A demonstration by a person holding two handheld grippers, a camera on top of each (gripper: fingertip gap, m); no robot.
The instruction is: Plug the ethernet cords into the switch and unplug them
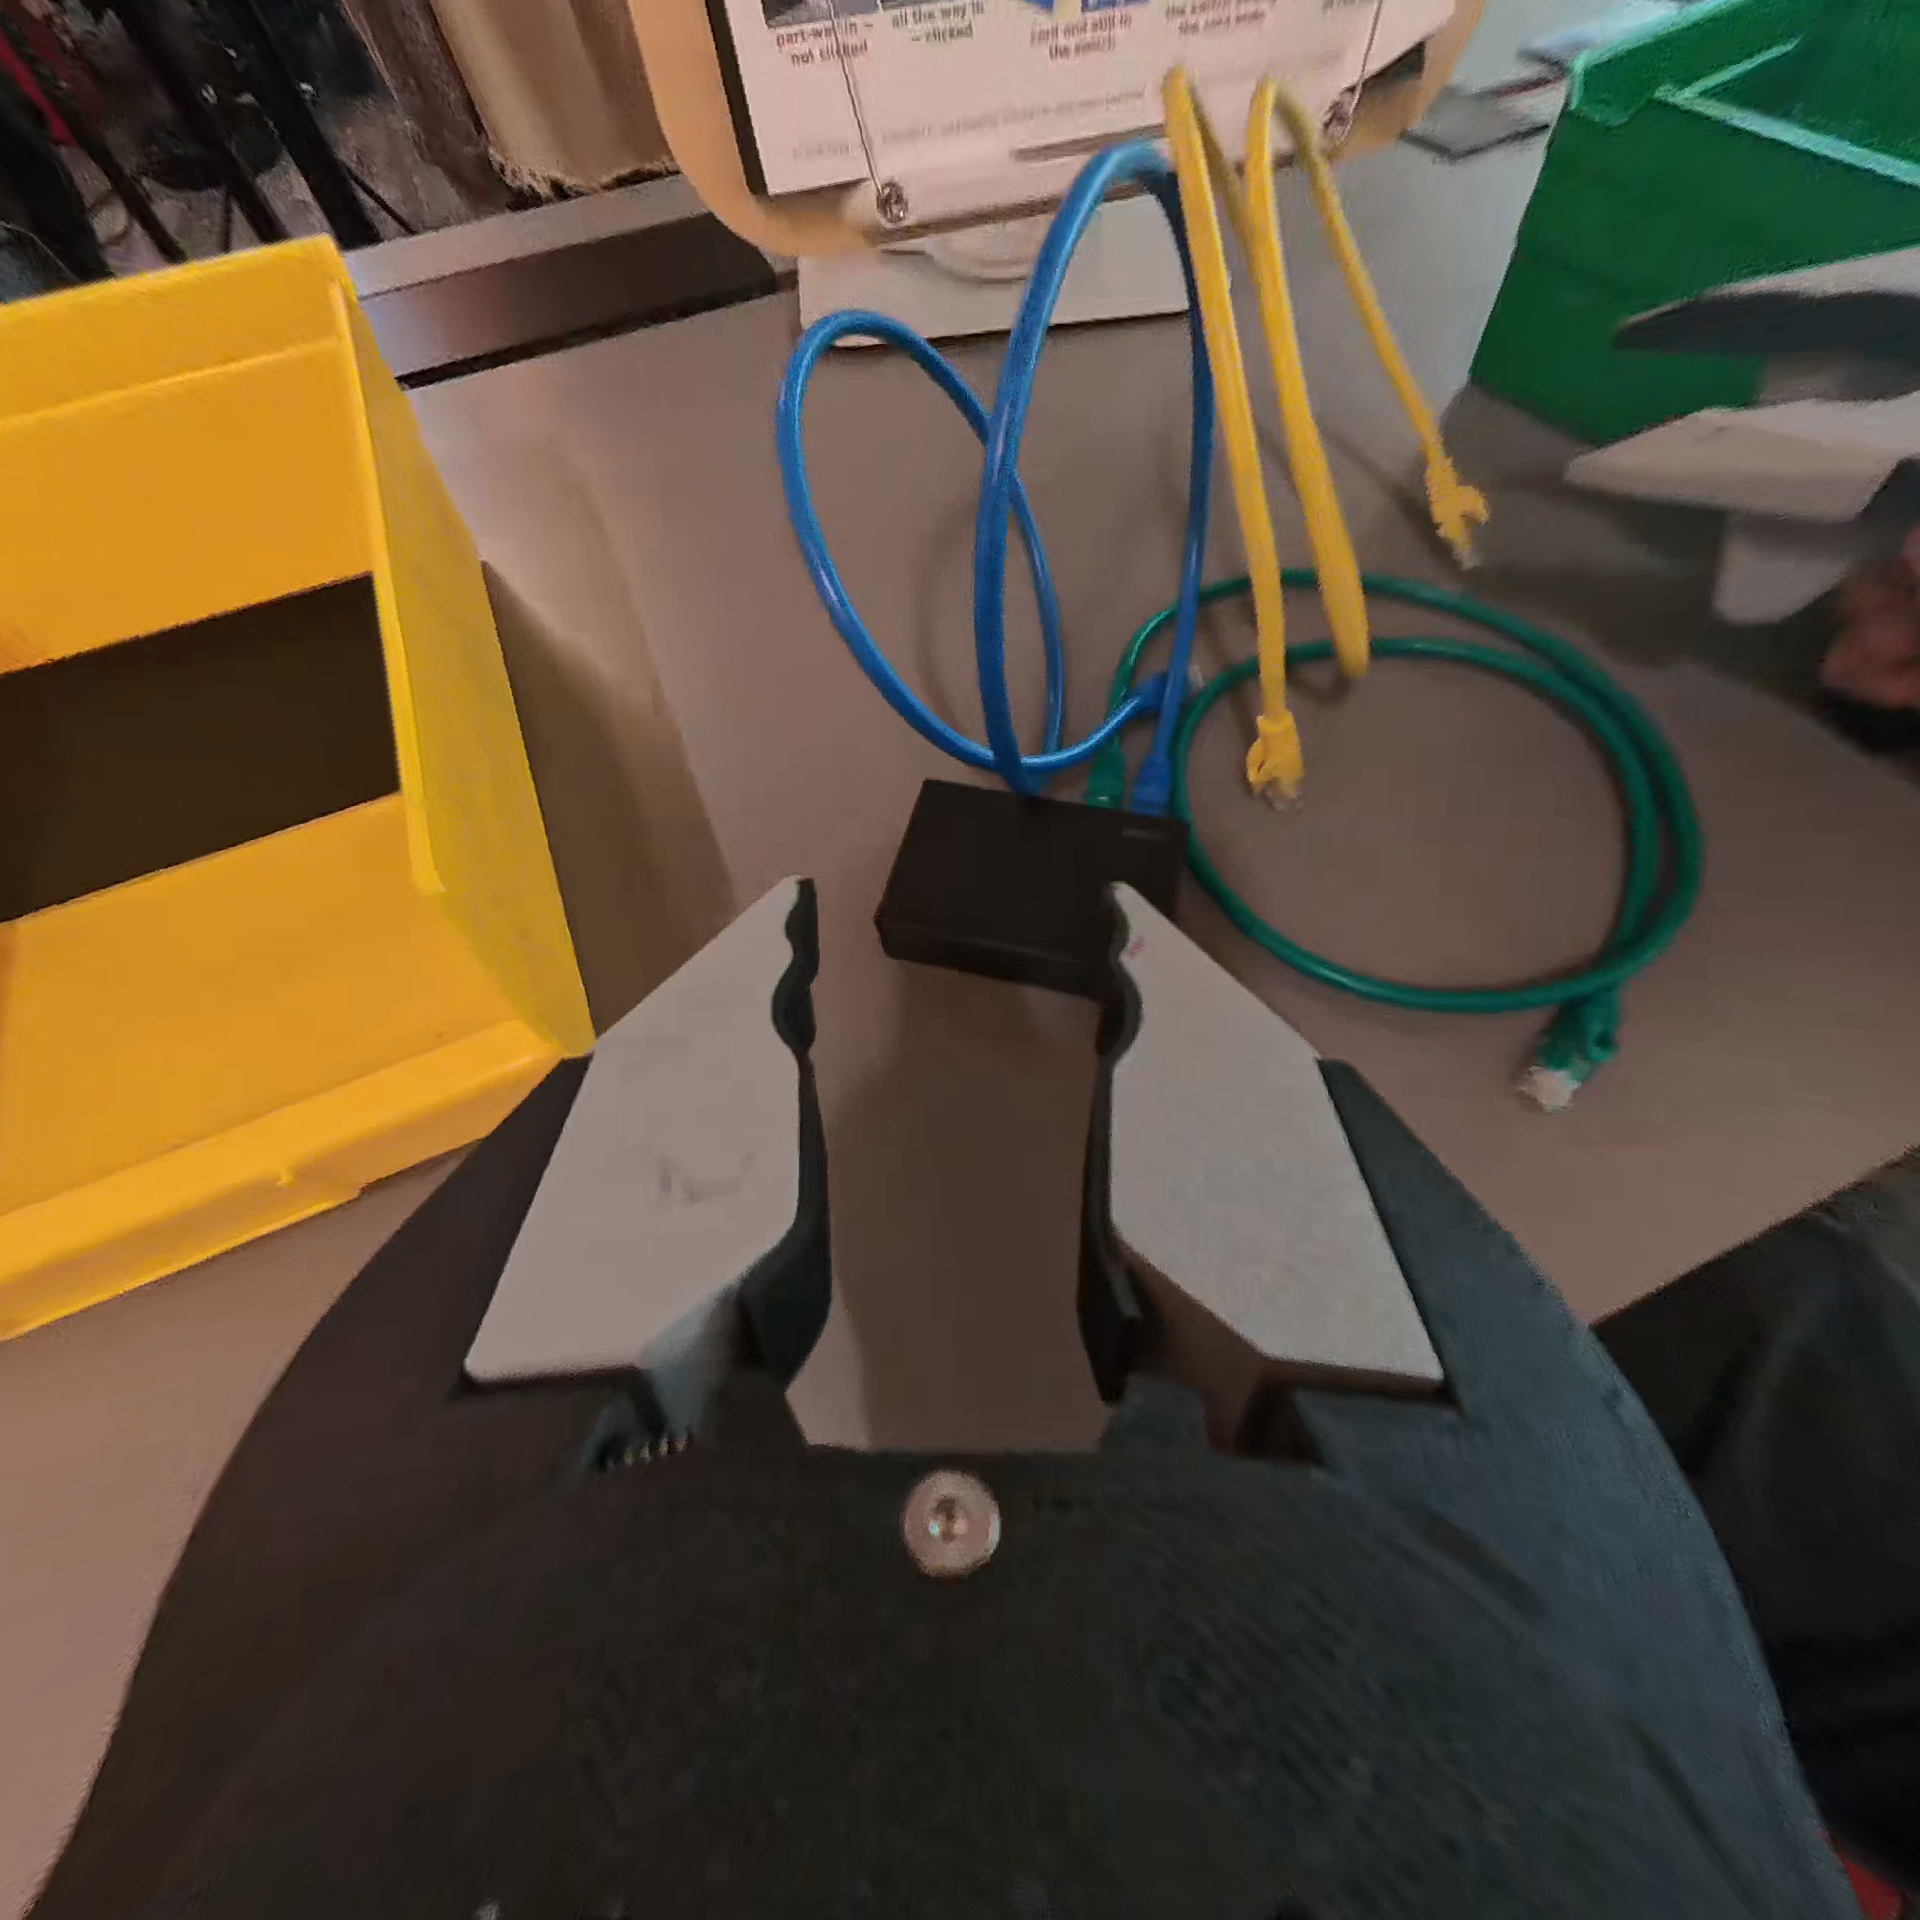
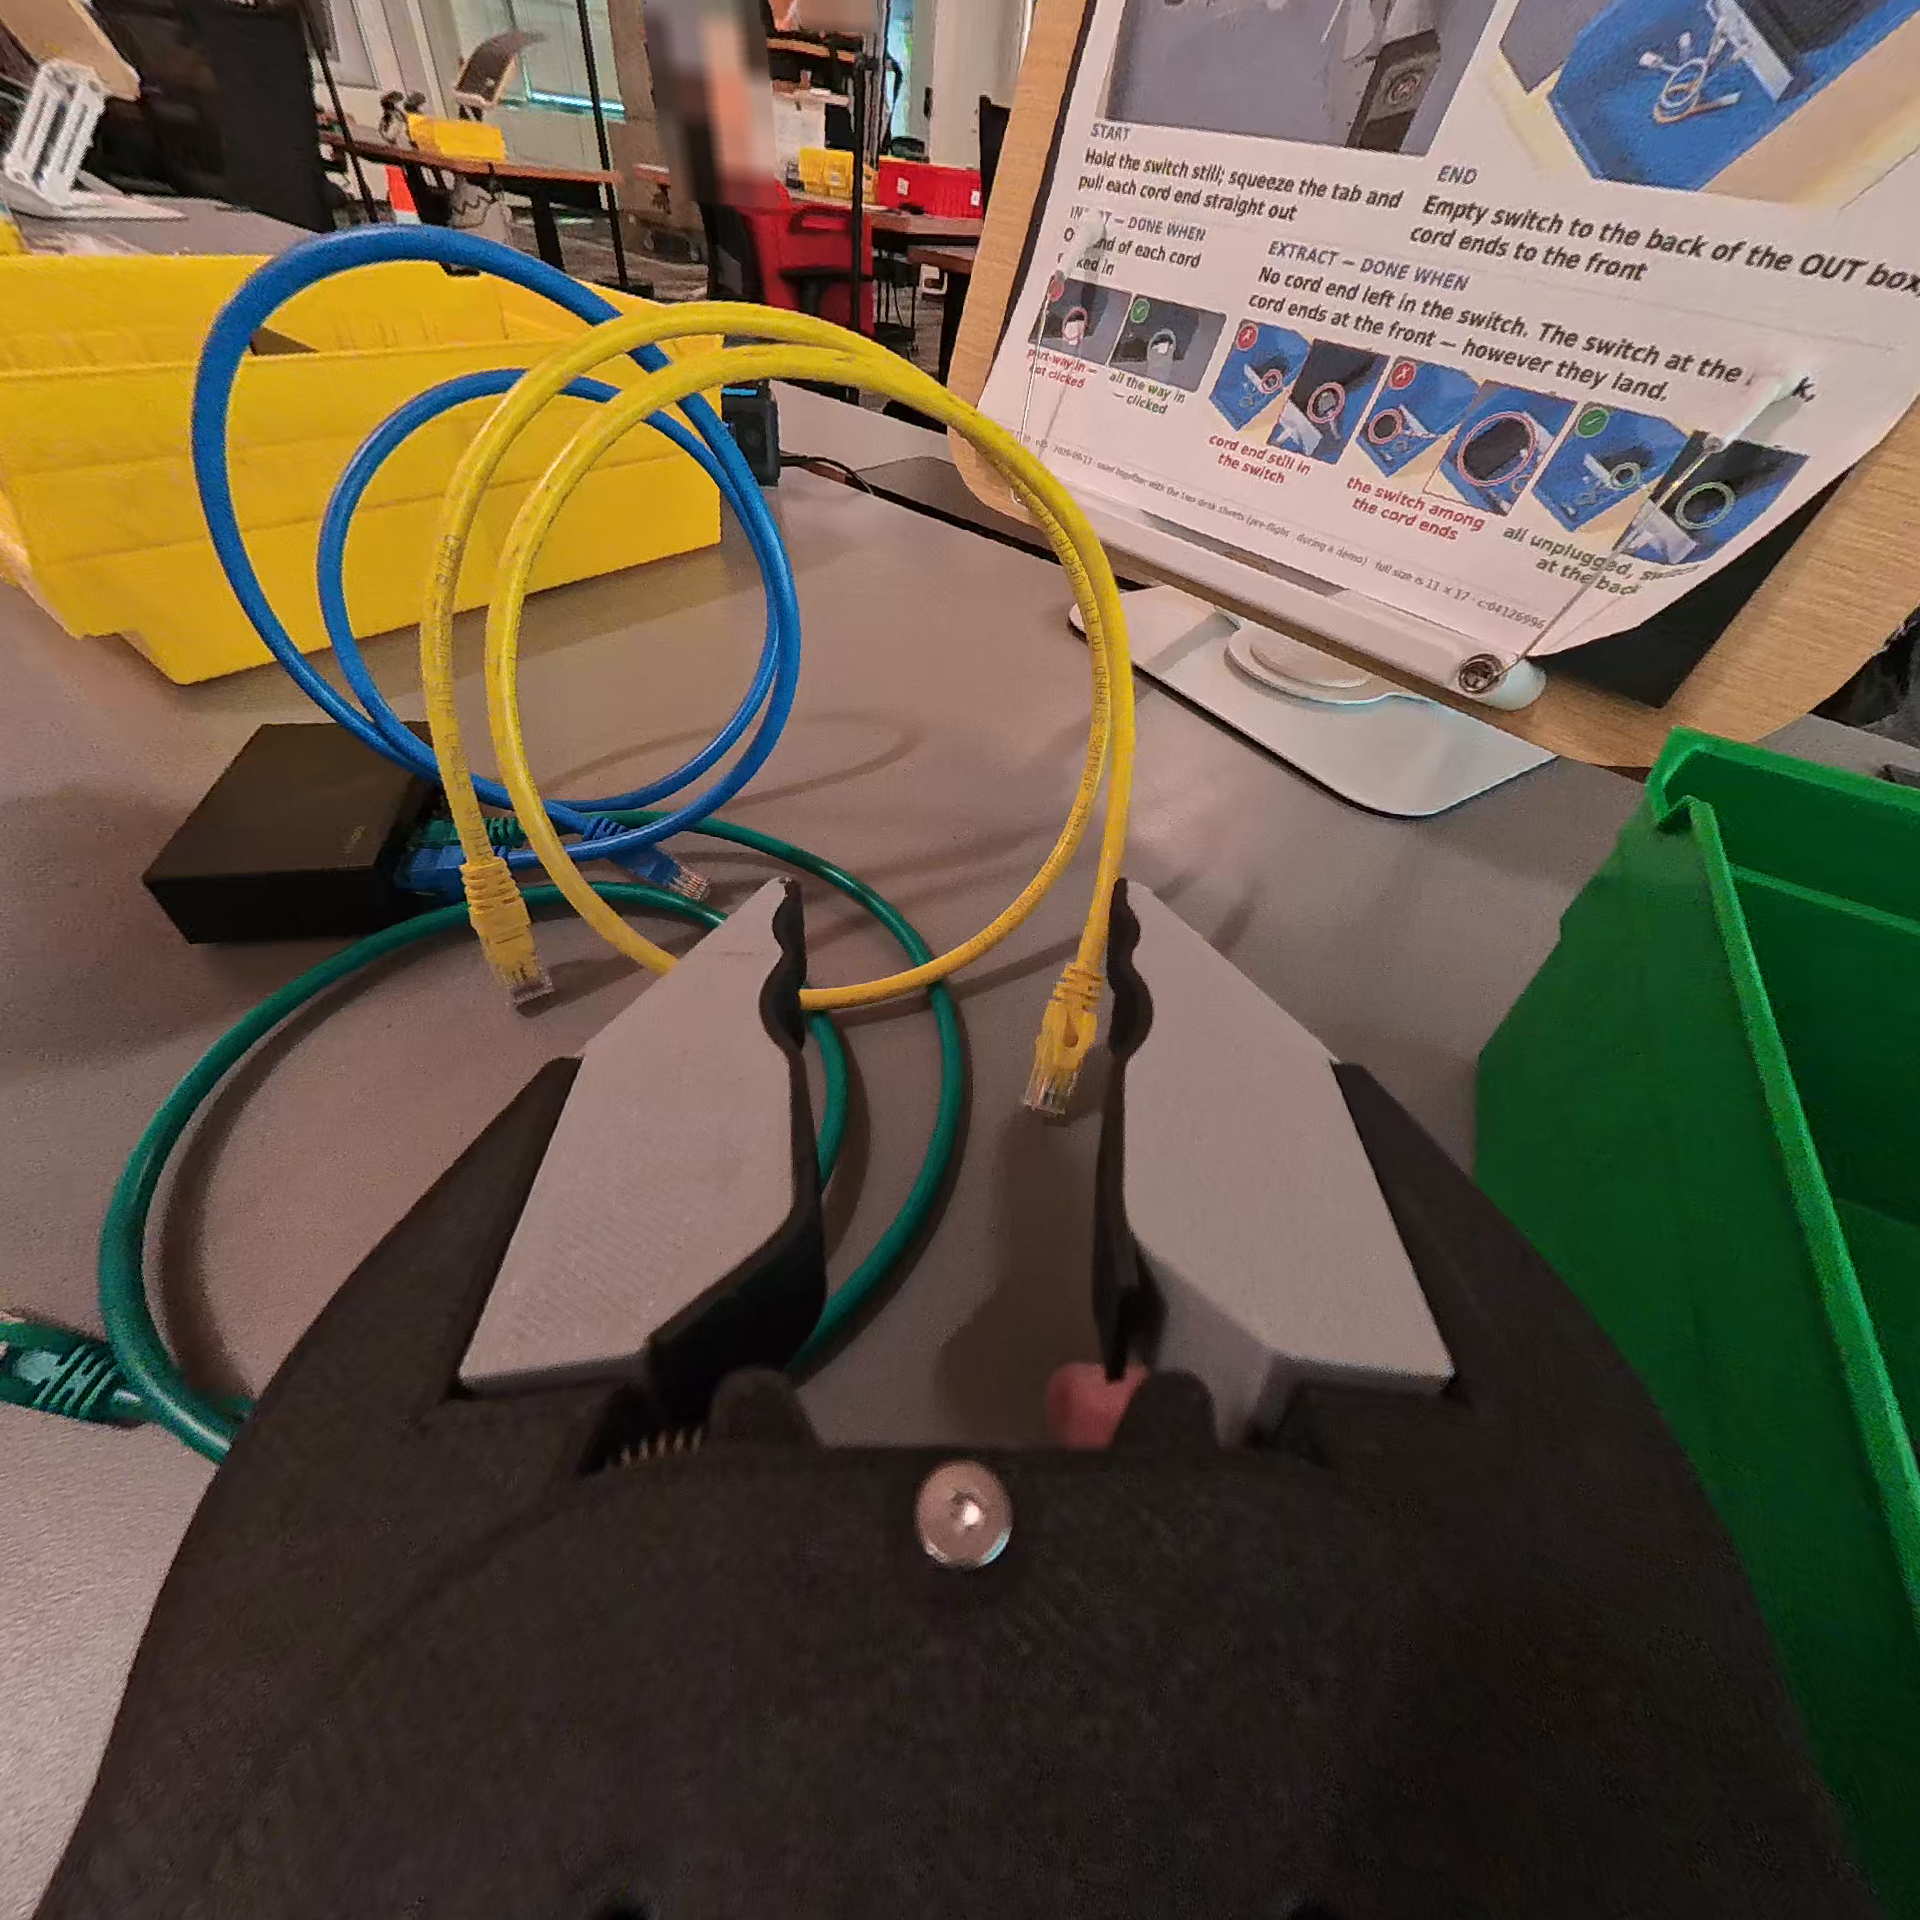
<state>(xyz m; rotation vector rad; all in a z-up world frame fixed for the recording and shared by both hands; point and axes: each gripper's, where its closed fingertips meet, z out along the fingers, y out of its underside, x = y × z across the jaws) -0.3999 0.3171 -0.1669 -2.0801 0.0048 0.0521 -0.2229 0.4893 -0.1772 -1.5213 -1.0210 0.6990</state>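
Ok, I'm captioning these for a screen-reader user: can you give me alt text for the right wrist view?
The open right gripper hovers over a grey table, with one yellow cord plug dangling between its fingers. Beyond lie a looped blue cord and a green cord by a black switch, flanked by a yellow bin and a green bin.

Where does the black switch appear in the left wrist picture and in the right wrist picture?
Left wrist view: the black switch is at centre, just beyond the fingertips.
Right wrist view: the switch is at the left edge, mid-height.
Shared landmark: the green cord coiled beside it.
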